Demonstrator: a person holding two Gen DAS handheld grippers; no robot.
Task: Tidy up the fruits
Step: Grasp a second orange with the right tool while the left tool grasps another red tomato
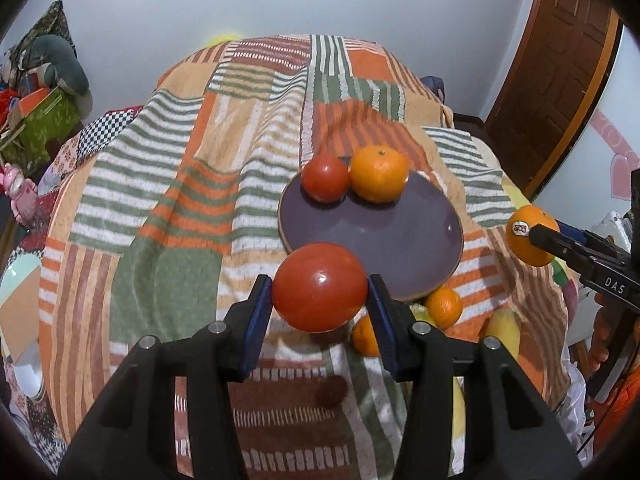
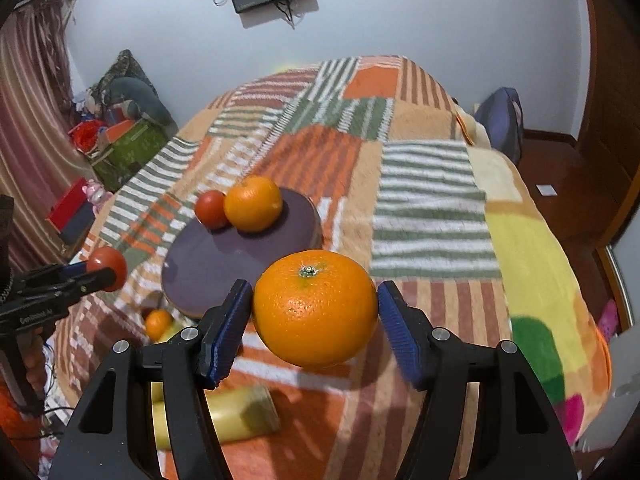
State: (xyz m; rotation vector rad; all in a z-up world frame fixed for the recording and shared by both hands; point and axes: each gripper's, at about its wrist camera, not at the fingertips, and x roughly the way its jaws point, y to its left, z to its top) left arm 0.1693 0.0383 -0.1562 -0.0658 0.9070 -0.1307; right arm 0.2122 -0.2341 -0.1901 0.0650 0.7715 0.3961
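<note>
My left gripper [image 1: 319, 294] is shut on a red tomato [image 1: 319, 286], held in the air above the striped blanket just in front of the purple plate [image 1: 384, 236]. On the plate's far side sit a second tomato [image 1: 325, 178] and an orange [image 1: 379, 174]. My right gripper [image 2: 315, 312] is shut on a large orange [image 2: 315, 308], stem up, held near the plate [image 2: 208, 264]. The right gripper with its orange [image 1: 530, 236] shows at the right edge of the left wrist view. The left gripper with its tomato [image 2: 107, 266] shows at the left of the right wrist view.
Two small oranges [image 1: 443, 306] and a yellow fruit [image 1: 505, 330] lie on the blanket near the plate's front edge. A yellow cylinder [image 2: 240, 412] lies below the right gripper. Boxes and toys [image 1: 40, 116] crowd the floor at the left; a wooden door [image 1: 560, 80] stands at the right.
</note>
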